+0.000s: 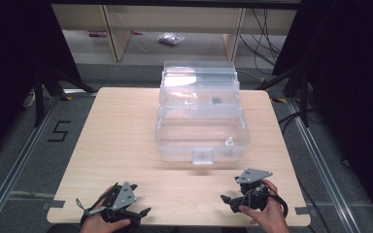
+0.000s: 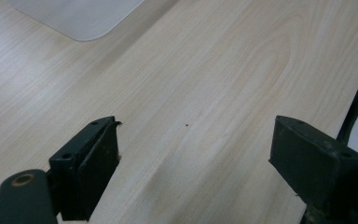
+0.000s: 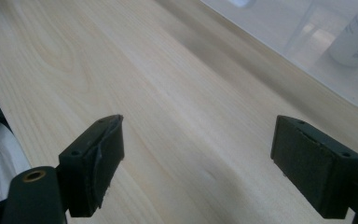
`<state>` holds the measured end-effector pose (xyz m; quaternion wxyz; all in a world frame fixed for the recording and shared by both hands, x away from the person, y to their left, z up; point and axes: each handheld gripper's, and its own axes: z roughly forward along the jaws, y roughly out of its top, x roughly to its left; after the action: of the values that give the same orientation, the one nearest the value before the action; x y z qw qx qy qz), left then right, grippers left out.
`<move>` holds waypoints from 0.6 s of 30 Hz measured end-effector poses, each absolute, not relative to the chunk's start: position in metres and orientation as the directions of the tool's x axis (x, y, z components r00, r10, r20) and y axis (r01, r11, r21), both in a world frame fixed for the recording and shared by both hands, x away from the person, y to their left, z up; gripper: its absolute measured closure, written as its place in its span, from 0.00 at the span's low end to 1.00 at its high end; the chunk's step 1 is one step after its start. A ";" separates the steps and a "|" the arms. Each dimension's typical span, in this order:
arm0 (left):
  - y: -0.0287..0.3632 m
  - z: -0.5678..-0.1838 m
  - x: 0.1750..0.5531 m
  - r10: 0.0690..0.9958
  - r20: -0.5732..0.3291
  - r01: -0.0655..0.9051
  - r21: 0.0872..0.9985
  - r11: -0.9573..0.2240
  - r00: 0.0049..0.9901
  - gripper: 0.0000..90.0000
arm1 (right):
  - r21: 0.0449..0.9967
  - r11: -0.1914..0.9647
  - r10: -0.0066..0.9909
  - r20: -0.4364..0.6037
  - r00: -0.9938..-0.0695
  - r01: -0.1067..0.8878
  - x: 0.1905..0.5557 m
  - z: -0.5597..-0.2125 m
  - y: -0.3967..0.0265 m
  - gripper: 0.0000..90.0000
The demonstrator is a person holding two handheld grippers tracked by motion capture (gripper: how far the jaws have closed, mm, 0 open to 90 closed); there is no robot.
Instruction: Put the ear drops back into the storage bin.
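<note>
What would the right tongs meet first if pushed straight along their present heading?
Probably the clear plastic storage box: the open right tongs point over bare light wooden table toward its corner, though depth is unclear.

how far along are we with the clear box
Done: nothing visibly; the clear plastic box sits mid-table, its front latch apparently closed, a small bottle inside. In hand: nothing; left gripper and right gripper rest open near the table's front edge. Left: everything.
</note>
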<state>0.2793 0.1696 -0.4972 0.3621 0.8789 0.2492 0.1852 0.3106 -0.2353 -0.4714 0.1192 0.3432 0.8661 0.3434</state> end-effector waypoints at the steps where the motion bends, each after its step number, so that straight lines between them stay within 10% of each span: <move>1: 0.169 -0.497 0.279 0.573 0.146 0.304 0.729 -0.613 0.806 0.17 | 0.679 0.527 0.678 0.028 -0.735 0.512 0.310 -0.473 -0.236 0.20; 18: 0.170 -0.496 0.279 0.571 0.140 0.307 0.727 -0.614 0.809 0.17 | 0.665 0.512 0.706 0.035 -0.707 0.544 0.299 -0.478 -0.248 0.20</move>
<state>0.2793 0.1700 -0.4963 0.3615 0.8798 0.2494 0.1820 0.2988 -0.2476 -0.4783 0.1211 0.3629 0.8609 0.3354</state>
